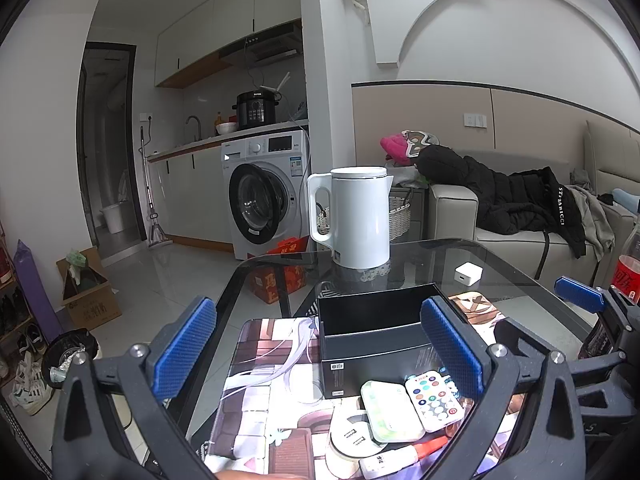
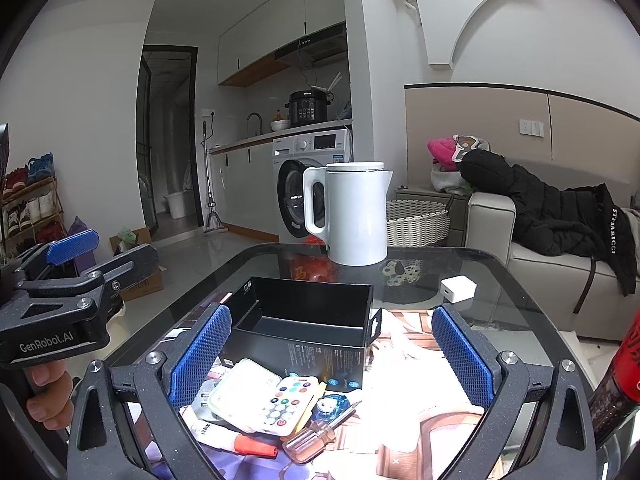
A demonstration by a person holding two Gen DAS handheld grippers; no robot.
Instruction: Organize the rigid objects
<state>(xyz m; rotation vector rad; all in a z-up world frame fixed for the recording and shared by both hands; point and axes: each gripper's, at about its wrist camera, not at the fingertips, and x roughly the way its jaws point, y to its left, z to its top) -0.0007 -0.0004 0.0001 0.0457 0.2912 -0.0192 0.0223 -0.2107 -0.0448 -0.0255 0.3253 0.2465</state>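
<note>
An open, empty black box (image 1: 370,330) (image 2: 304,320) stands on the glass table. In front of it lies a pile: a white remote with coloured buttons (image 1: 434,400) (image 2: 286,402), a white-green case (image 1: 390,410) (image 2: 236,394), a red-capped marker (image 1: 400,456) (image 2: 236,442), a screwdriver (image 2: 316,436) and a tape roll (image 1: 350,438). My left gripper (image 1: 318,354) is open and empty above the pile. My right gripper (image 2: 330,362) is open and empty above the pile too.
A white kettle (image 1: 358,216) (image 2: 350,212) stands at the table's far edge. A white charger (image 1: 468,272) (image 2: 458,289) lies right of the box. A red cola bottle (image 1: 628,272) (image 2: 622,376) stands at the right edge. A printed mat (image 1: 264,396) covers the near table.
</note>
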